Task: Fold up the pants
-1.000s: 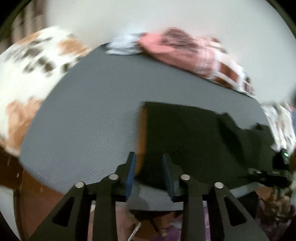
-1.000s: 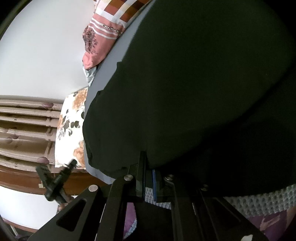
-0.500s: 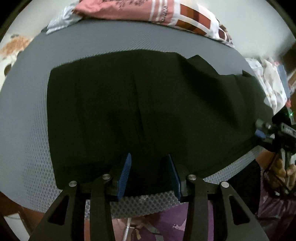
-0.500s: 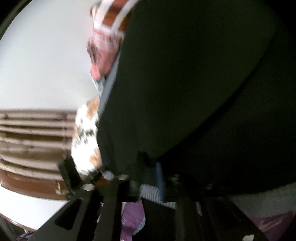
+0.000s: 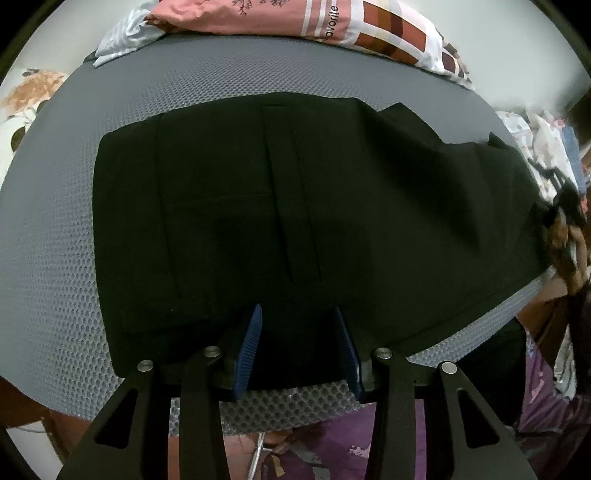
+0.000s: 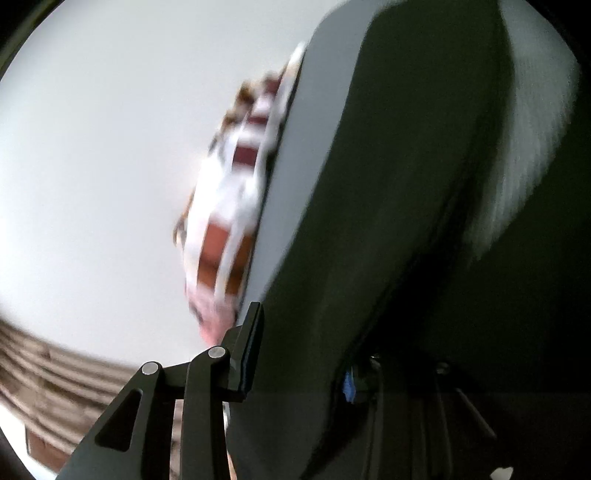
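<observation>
Right wrist view blurred: pants (image 6: 424, 221) drape over right gripper (image 6: 299, 354), fingers apart; left gripper (image 5: 297, 332) fingers apart

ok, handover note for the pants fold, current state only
Left tool: open, low over the near edge of the black pants, gripping nothing.
Right tool: view blurred; fingers look spread, dark cloth draped over the right one. Grip cannot be told.
Pants lie spread across the grey mesh mat, waistband end to the left, legs running right, far-right part rumpled. Patterned pillow beyond the mat.
Done: pants laid out.
Left: all folds, as far as the left view shows.
</observation>
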The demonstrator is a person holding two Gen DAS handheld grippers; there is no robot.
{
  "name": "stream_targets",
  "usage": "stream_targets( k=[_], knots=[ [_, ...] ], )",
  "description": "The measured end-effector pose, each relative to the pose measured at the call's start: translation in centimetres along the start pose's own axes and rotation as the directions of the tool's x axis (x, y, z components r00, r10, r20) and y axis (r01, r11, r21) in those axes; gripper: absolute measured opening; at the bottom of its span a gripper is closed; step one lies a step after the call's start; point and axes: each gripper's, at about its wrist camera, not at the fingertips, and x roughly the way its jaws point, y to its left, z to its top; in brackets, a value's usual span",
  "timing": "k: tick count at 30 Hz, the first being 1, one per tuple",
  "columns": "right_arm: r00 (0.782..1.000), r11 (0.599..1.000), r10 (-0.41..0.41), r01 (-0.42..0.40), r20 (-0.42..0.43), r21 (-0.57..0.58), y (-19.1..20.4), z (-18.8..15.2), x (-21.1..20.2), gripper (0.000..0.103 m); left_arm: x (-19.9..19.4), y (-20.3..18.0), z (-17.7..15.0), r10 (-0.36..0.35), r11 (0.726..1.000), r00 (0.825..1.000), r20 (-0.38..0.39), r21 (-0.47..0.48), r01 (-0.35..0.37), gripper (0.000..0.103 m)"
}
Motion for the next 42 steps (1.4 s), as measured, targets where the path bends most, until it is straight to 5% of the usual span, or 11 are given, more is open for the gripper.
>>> stream_targets(
  k=[2, 4, 5, 11, 15, 20, 26, 32, 36, 38, 42],
  knots=[
    [0.999, 1.000, -0.027, 0.028, 0.042, -0.001, -0.2, 2.6, -0.4, 0.030, 0.2, -0.2, 0.1, 0.010, 1.000, 1.000, -0.001, 0.008, -0.010, 0.042],
    [0.992, 0.995, -0.099, 0.101, 0.083, -0.022, 0.2, 4.6, -1.0, 0.008, 0.3, -0.4, 0.4, 0.010, 1.000, 1.000, -0.003, 0.006, -0.010, 0.042],
    [0.989, 0.993, -0.115, 0.118, 0.093, -0.024, 0.3, 5.2, -1.4, 0.006, 0.6, -0.8, 0.7, 0.009, 1.000, 1.000, -0.003, 0.003, -0.009, 0.042],
    [0.977, 0.988, -0.085, 0.109, 0.195, -0.112, 1.8, 4.0, -9.3, 0.004, 0.8, -0.6, 0.9, 0.002, 1.000, 1.000, -0.010, -0.006, -0.002, 0.042],
    [0.970, 0.986, -0.133, 0.150, 0.205, -0.067, -1.0, 1.2, -13.3, 0.004, 0.8, -0.3, 1.0, -0.003, 1.000, 1.000, -0.011, -0.005, 0.003, 0.042],
    [0.972, 0.984, -0.178, 0.173, 0.156, 0.049, -6.7, -1.4, -13.9, 0.002, 0.9, -0.2, 0.9, 0.004, 1.000, 1.000, -0.011, 0.003, -0.004, 0.042],
    [0.977, 0.991, -0.053, 0.026, 0.208, 0.132, -8.7, -1.0, -14.9, 0.004, 0.9, -0.6, 0.9, 0.013, 1.000, 1.000, -0.010, 0.000, -0.013, 0.042],
    [0.965, 0.985, -0.129, 0.098, 0.227, 0.140, -8.5, -0.6, -16.2, 0.004, 0.9, -0.4, 0.8, 0.008, 1.000, 1.000, -0.007, -0.003, -0.008, 0.042],
    [0.959, 0.986, -0.111, 0.073, 0.262, 0.151, -8.6, -0.7, -19.2, 0.004, 0.9, 0.2, 0.9, -0.020, 1.000, 1.000, -0.013, -0.012, 0.020, 0.042],
    [0.945, 0.980, -0.185, 0.156, 0.268, 0.128, -8.7, -0.3, -20.6, 0.004, 0.8, 0.6, 1.0, -0.038, 0.999, 0.999, -0.015, -0.021, 0.038, 0.042],
    [0.955, 0.977, -0.196, 0.171, 0.223, 0.130, -10.2, 0.2, -21.1, 0.006, 0.6, 0.8, 0.9, -0.050, 0.998, 0.999, -0.013, -0.024, 0.049, 0.042]
  ],
)
